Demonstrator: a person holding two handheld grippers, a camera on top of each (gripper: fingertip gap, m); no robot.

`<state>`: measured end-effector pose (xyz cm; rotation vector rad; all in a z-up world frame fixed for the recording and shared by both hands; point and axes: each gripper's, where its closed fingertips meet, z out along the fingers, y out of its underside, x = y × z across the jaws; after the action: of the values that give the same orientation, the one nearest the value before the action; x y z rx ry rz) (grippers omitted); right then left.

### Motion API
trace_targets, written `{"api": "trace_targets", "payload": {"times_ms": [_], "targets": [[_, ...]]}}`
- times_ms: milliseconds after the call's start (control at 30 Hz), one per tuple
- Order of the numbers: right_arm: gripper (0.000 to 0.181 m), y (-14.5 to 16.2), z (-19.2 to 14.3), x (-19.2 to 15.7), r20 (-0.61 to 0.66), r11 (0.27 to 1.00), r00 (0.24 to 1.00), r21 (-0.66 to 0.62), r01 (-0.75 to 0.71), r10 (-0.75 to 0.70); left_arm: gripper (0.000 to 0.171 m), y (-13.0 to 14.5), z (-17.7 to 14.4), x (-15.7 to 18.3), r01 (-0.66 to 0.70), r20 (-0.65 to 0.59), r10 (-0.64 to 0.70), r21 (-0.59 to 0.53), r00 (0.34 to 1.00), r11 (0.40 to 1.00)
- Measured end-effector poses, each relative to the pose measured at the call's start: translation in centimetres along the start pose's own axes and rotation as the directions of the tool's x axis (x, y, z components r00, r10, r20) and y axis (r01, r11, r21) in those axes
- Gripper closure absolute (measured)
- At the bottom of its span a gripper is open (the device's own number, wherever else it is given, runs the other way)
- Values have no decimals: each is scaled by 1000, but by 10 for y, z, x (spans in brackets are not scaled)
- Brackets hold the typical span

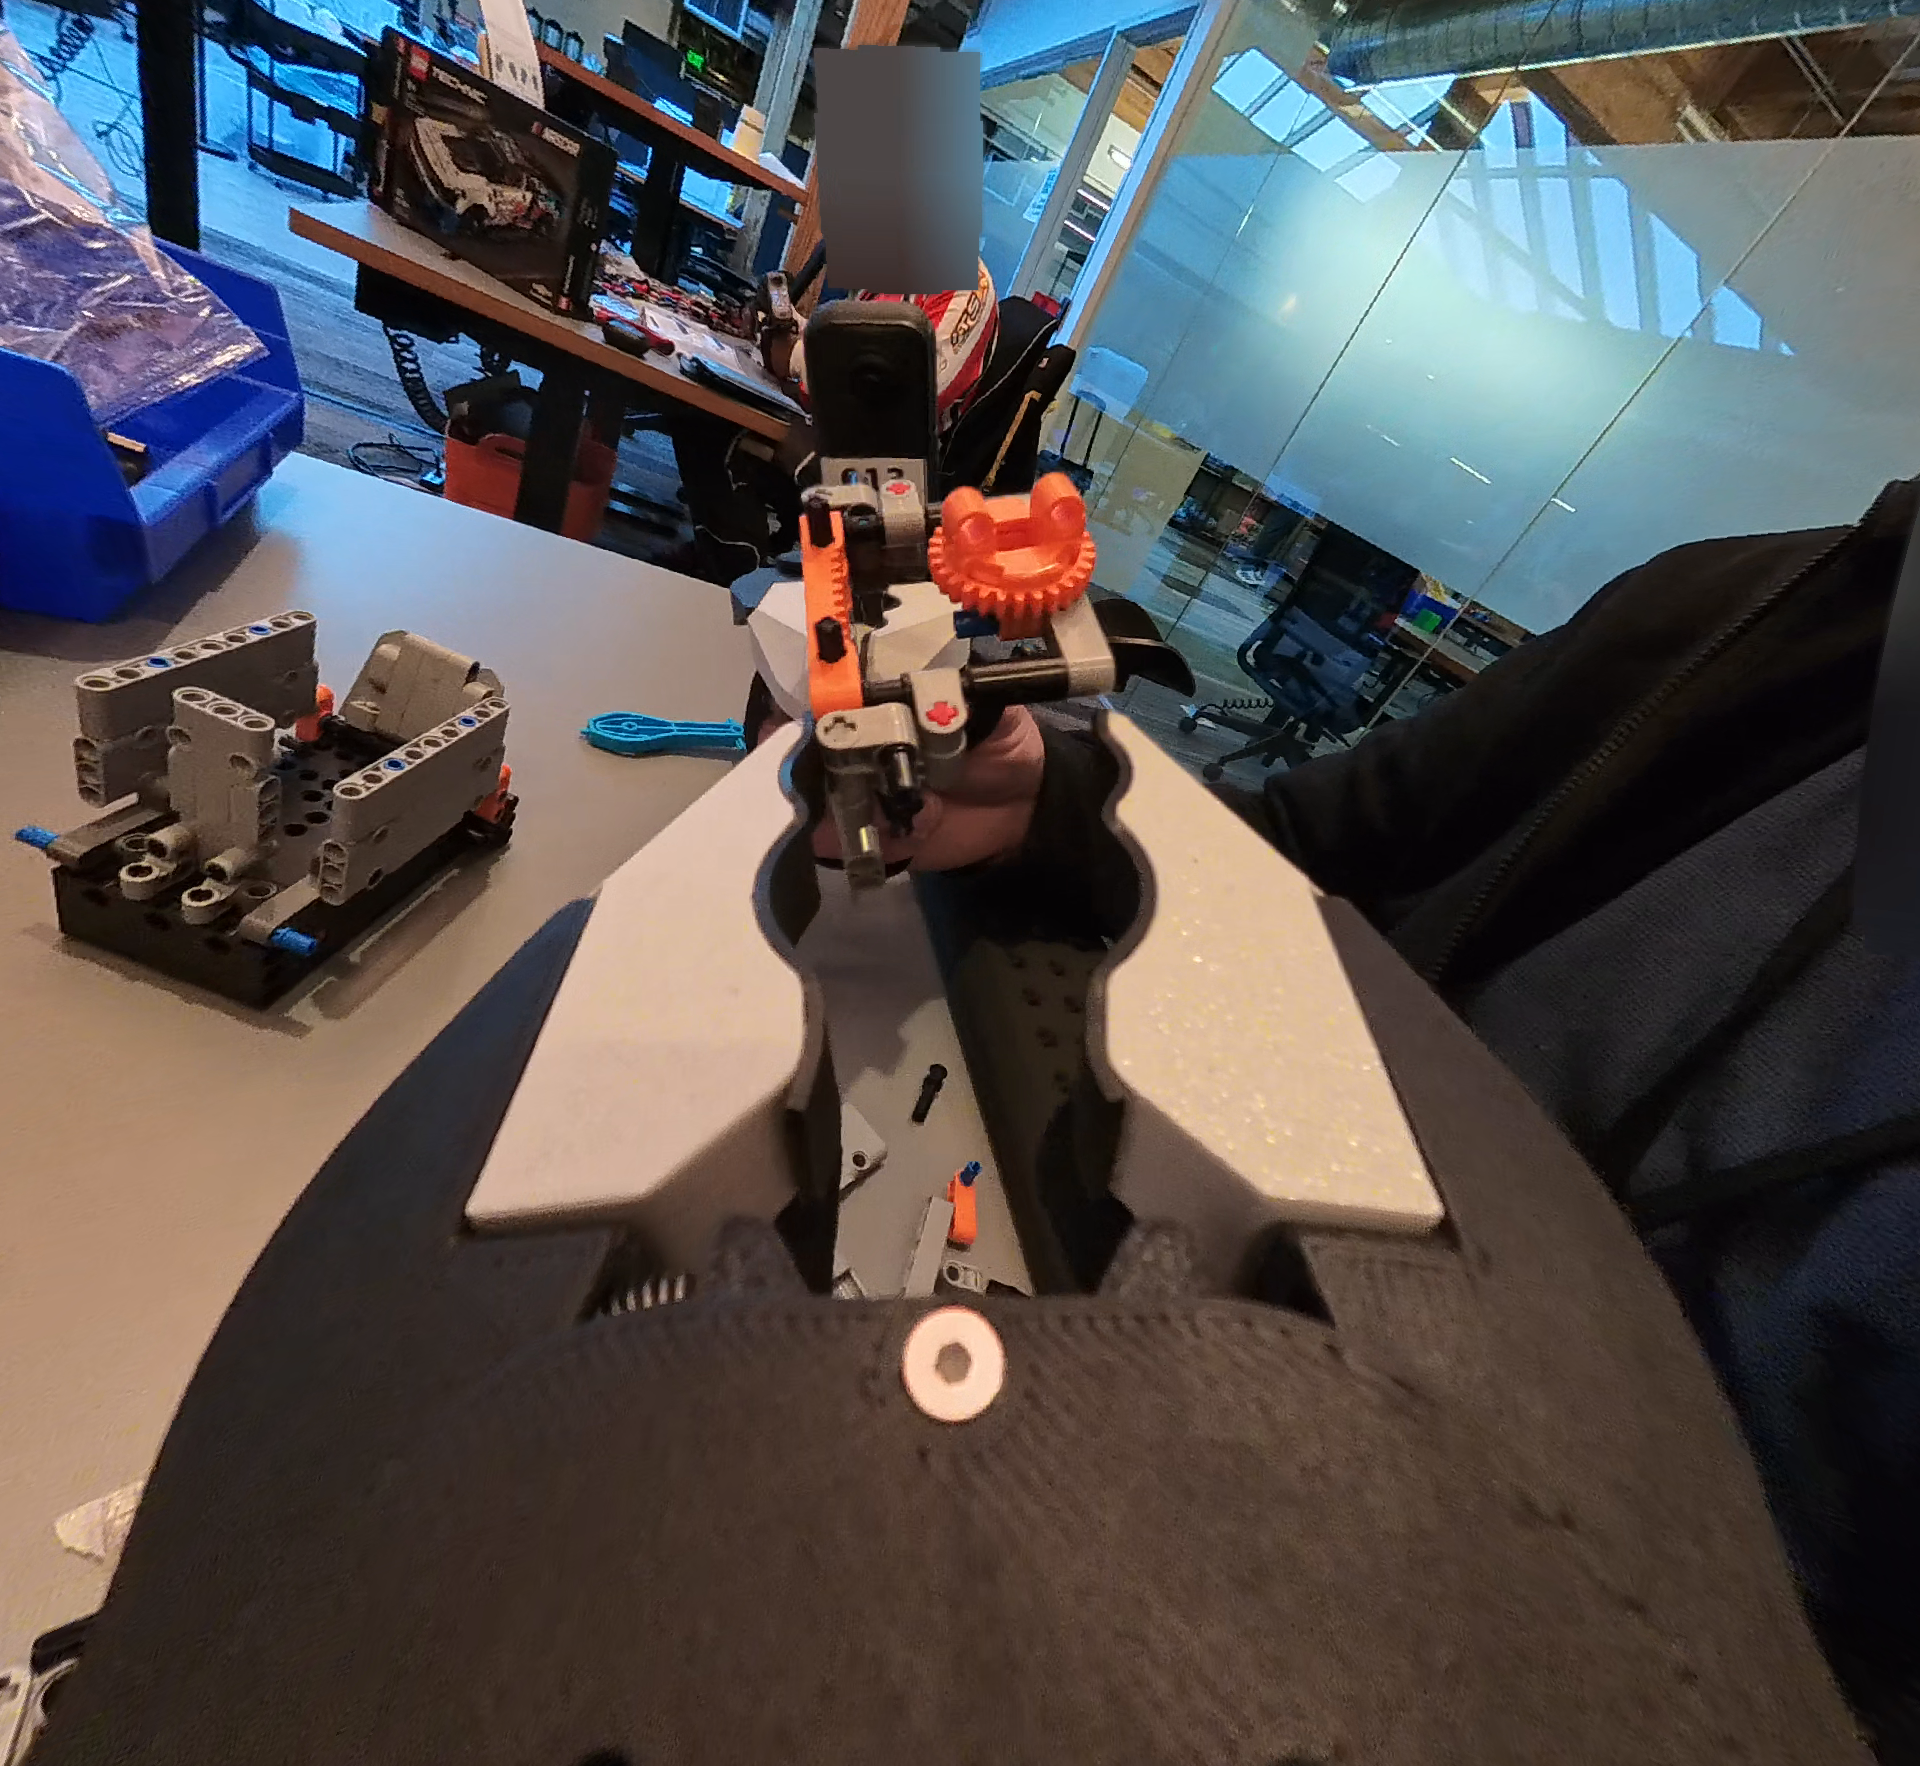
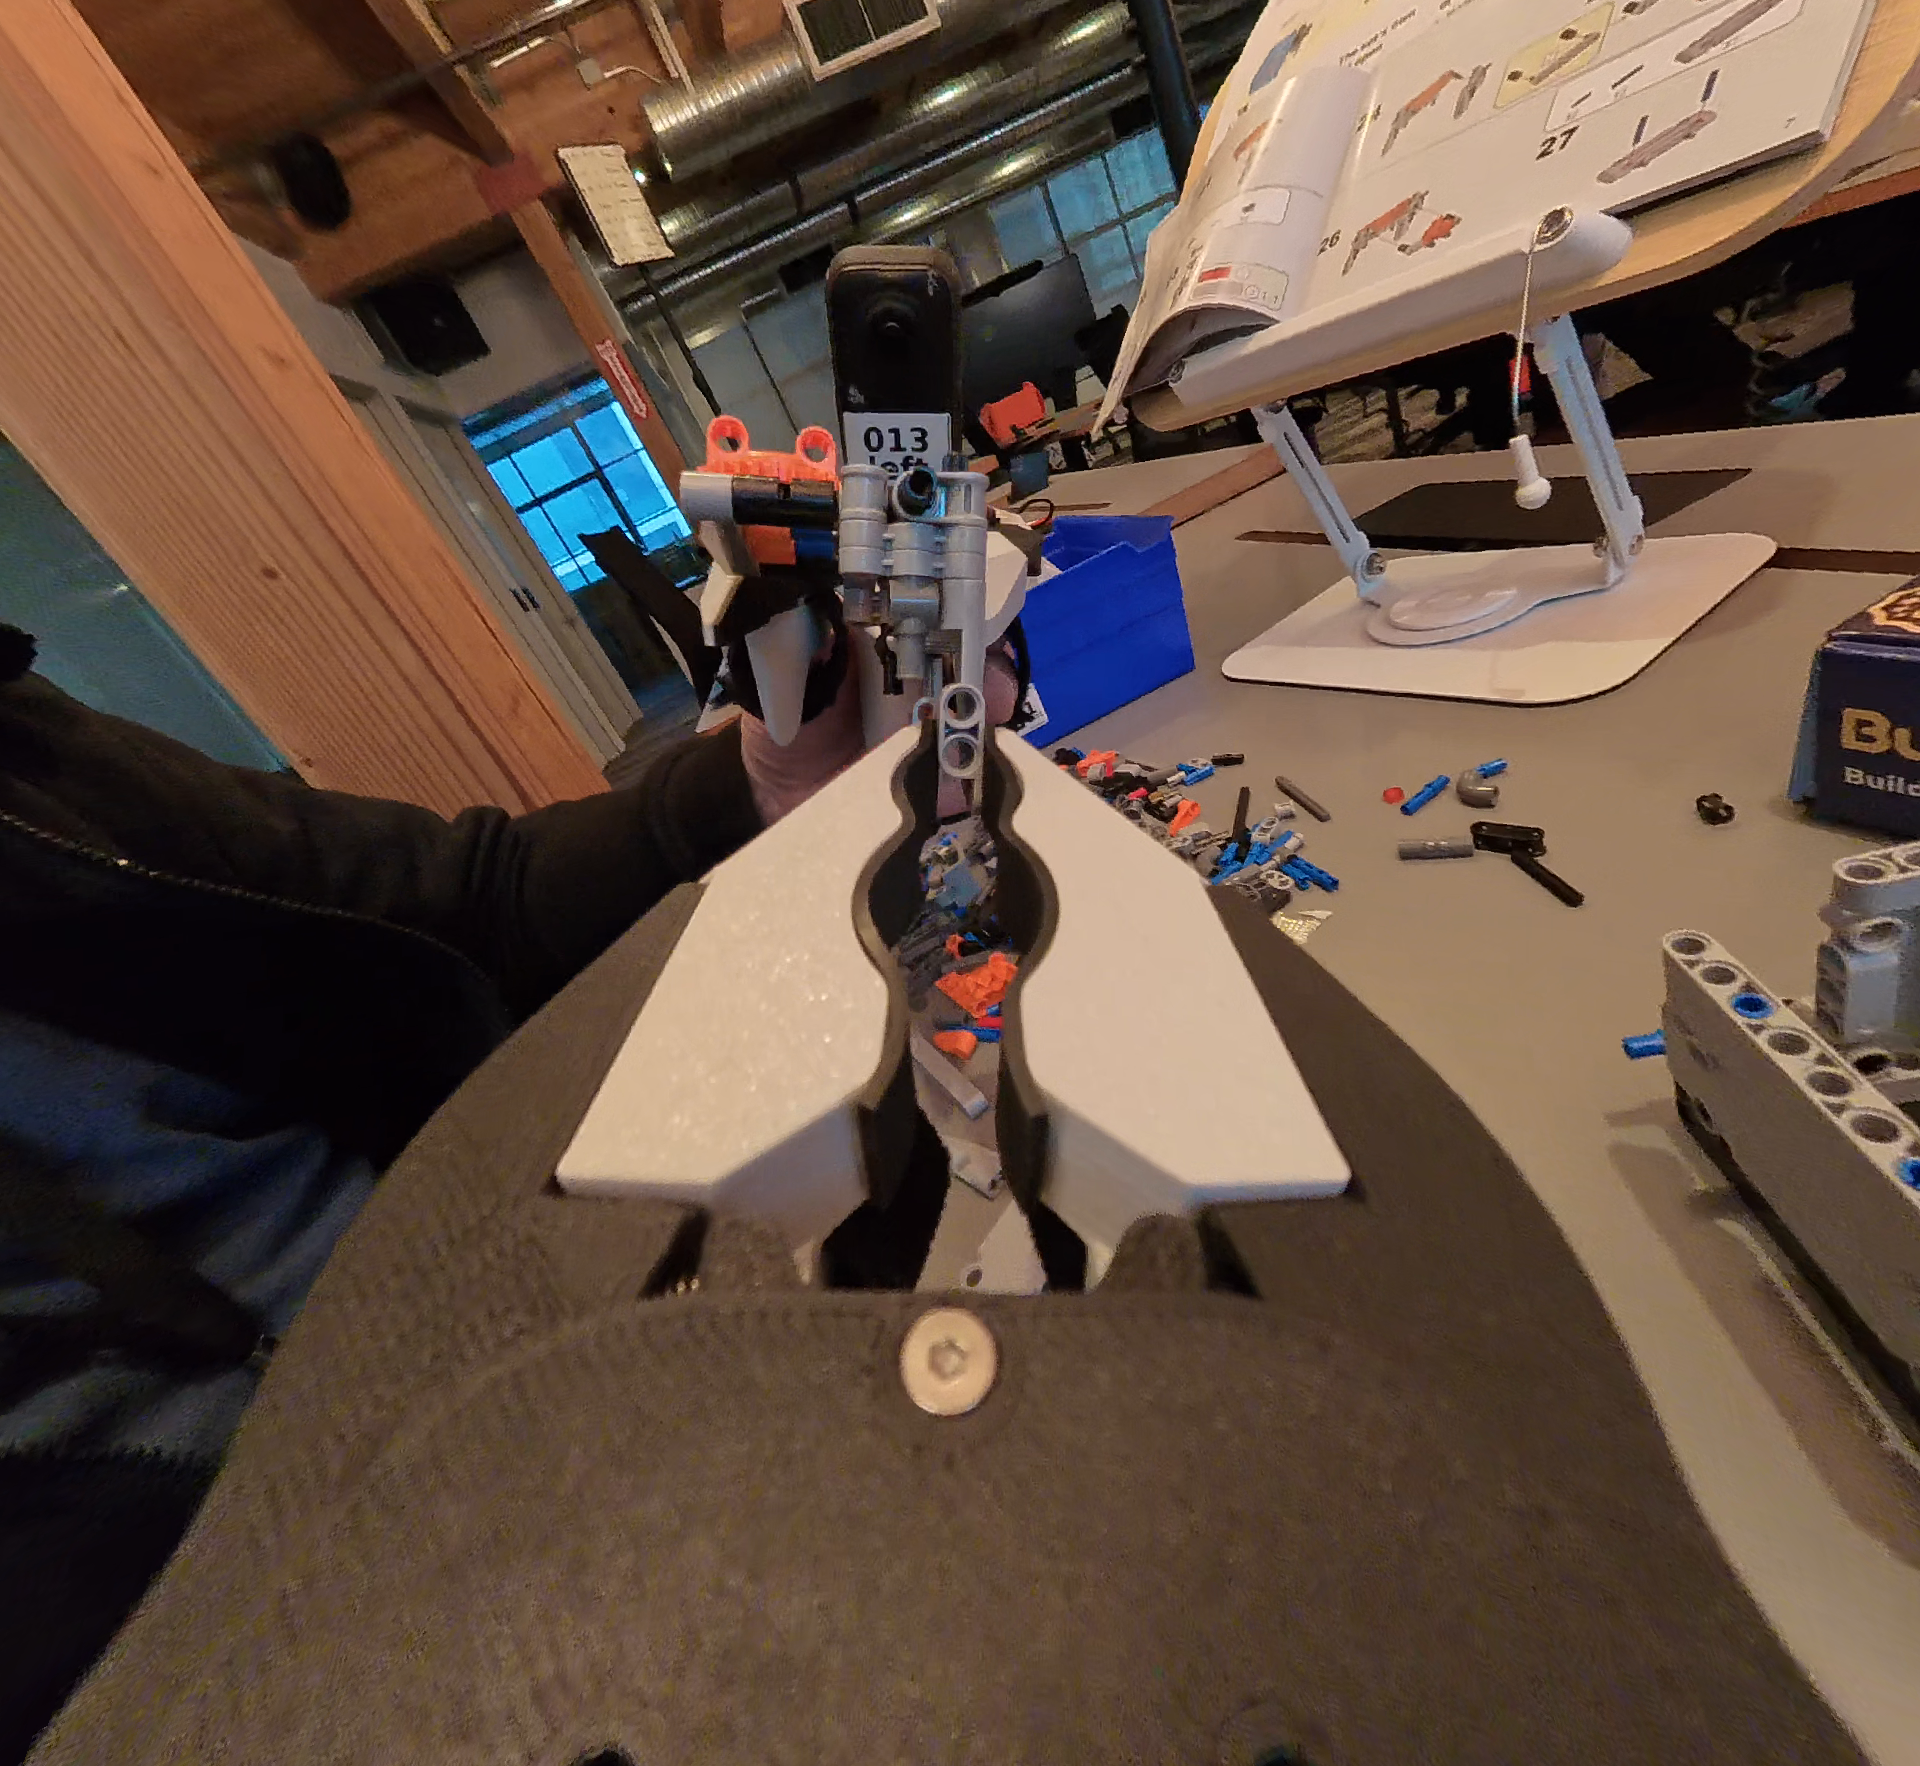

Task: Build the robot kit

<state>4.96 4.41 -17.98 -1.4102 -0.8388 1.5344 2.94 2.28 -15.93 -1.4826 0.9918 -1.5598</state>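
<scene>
Both the left hand-held gripper and the right hand-held gripper are clamped on one small brick-built gear assembly, held above the table; light, rigid, likely pops apart, so grip its grey beams.

Open-plan workshop, exposed ducts, timber beams, worktables, glass partitions

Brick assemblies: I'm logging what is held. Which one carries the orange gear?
The small assembly held up between both grippers; its orange gear sits on top. The larger grey assembly rests on the table.
</scene>
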Motion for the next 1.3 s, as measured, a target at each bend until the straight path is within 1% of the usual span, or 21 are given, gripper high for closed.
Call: {"api": "trace_targets", "payload": {"times_ms": [333,467,600,700,833,933,1000,1067,1100,1167,1300], "targets": [[177,-5,-3,-1,15,999,1000,36,-27,26,126,1,-2,-6,-15,35,15,2,999,1000],[177,-5,-4,-1,19,999,999,41,-29,28,132,2,-2,-8,-28,54,28,-4,998,1000],[176,-2,-2,-1,2,1000,1000,19,1,-1,148,2,-3,-12,-47,86,47,4,995,999],[176,-1,-1,0,-10,1000,1000,10,9,-9,149,1,-3,-12,-59,100,59,-3,993,998],[175,-1,-2,5,-56,999,998,3,35,-35,149,2,-2,-13,-78,127,79,-14,989,997],[164,-5,-4,10,-118,997,990,9,79,-78,149,3,-2,-14,-62,127,63,-15,990,998],[165,-3,-4,11,-140,994,984,-12,110,-110,149,5,-1,-16,-45,125,46,-16,991,999],[173,0,-4,12,-160,990,977,-44,137,-142,149,6,-1,-17,-36,127,37,-16,991,999],[174,1,-3,14,-177,987,971,-60,150,-158,149,7,-1,-18,-35,131,37,-19,991,999],[173,3,-3,16,-198,983,964,-79,164,-177,149,7,-1,-20,-31,134,32,-15,991,999],[167,1,-3,17,-229,978,951,-90,190,-206,149,5,-2,-20,-26,133,26,0,991,1000]]}}
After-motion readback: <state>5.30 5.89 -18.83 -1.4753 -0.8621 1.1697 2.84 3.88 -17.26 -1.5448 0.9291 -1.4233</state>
